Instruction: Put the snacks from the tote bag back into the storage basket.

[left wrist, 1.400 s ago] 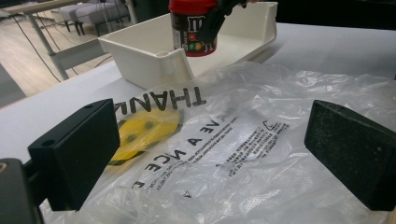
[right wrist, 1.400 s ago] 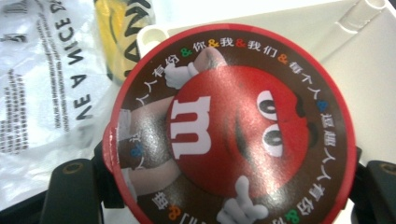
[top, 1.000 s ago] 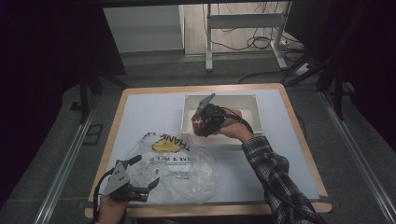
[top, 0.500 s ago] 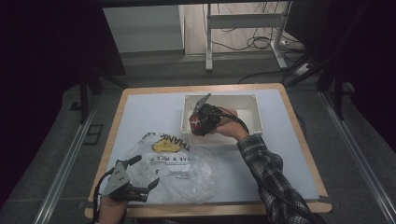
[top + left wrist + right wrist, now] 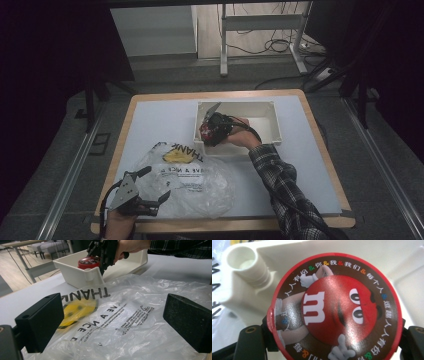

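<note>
A round red candy tub, its lid printed with a red cartoon character, is clamped between the jaws of my right gripper. From above, the tub and the right gripper hang low in the near-left corner of a white plastic bin. A clear plastic bag with black lettering and a yellow smiley lies flat on the table's front half. My left gripper rests at the front left edge, its jaws wide open over the bag with nothing between them.
The bin has a round post at its near corner, close to the tub. The white table top has a wooden rim. A person's plaid sleeve crosses the right front of the table.
My right gripper has sunk with the tub toward the bin's near-left corner. The left gripper and the bag have stayed put.
</note>
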{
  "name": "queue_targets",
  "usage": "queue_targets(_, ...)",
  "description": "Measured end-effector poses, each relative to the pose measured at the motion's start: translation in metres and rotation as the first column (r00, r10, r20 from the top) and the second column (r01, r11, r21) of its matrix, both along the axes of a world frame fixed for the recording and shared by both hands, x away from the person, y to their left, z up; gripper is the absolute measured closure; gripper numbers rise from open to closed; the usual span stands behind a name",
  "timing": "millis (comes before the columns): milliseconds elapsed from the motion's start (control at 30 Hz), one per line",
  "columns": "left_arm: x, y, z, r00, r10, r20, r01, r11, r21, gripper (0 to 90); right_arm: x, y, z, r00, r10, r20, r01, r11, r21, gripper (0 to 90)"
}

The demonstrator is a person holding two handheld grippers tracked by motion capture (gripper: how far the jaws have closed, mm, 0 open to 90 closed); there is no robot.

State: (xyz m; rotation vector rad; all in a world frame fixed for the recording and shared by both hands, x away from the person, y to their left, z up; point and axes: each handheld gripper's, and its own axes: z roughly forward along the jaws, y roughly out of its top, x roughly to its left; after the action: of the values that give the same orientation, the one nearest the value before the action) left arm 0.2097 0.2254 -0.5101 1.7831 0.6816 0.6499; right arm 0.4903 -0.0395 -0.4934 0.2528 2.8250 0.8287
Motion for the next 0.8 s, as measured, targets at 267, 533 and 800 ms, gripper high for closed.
queue_targets(267,0.0,0.0,0.0,1.0,-0.001,0.0,0.001,1.0,-0.001,3.1,0.004,0.004,-0.008,1.0,-0.002,-0.004,0.002,1.0,0.007,25.7)
queue_targets(533,0.0,0.0,0.0,1.0,-0.001,0.002,0.001,1.0,0.001,3.2,0.008,0.005,-0.01,0.9998,-0.001,-0.019,0.001,1.0,0.028,25.4)
queue_targets(800,0.0,0.0,0.0,1.0,-0.003,0.001,0.003,1.0,0.005,3.1,0.011,0.0,-0.009,0.998,-0.033,-0.053,0.037,0.996,0.075,17.3)
